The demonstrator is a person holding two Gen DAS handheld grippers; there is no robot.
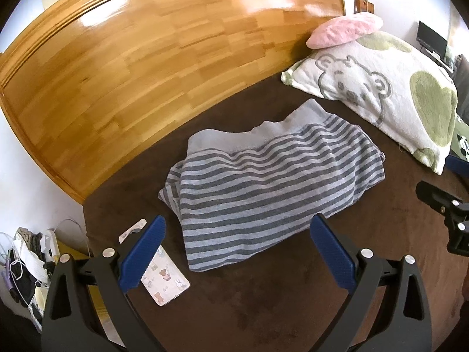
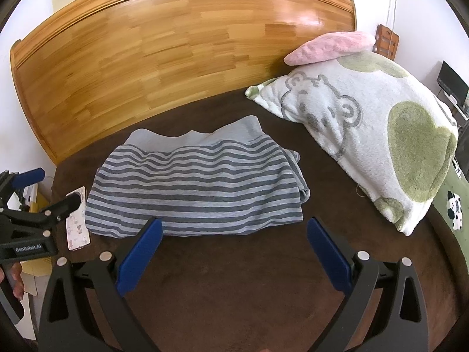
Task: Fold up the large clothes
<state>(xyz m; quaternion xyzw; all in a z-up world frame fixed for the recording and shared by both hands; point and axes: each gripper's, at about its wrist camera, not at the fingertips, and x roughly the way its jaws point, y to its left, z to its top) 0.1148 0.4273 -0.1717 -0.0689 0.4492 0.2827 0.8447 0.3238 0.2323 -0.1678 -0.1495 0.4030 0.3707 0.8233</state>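
A grey striped sweater [image 1: 258, 182] lies on a bed covered by a dark brown bedsheet [image 1: 263, 308]. It is already folded into a compact block, with its plain grey hem band turned toward the wooden headboard [image 1: 146, 58]. All places below are given relative to the sweater.

The left gripper [image 1: 237, 253] hovers just above the sweater's near edge. Its blue fingers [image 1: 140, 255] are spread wide and hold nothing. The right gripper [image 2: 234, 253] hovers at the same near edge. Its fingers [image 2: 137, 258] are equally wide apart and empty. Neither touches the cloth. Judging from this, both are poised either to take the near edge for one more fold or to leave the finished bundle.

To the sweater's left, close to its near corner, a phone in a cartoon-print case [image 1: 164, 281] lies flat on the bedsheet, partly hidden behind a left finger. It would be in the way if the cloth were swept leftward. To the sweater's right, well apart, rests a fleece pillow with a bear print [image 1: 381, 94]. A small pink cushion [image 1: 346, 29] sits on its far end against the headboard. Beyond the bed's left side, a heap of cables and clutter [image 1: 26, 264] is visible. The bedsheet nearer than the sweater is bare.
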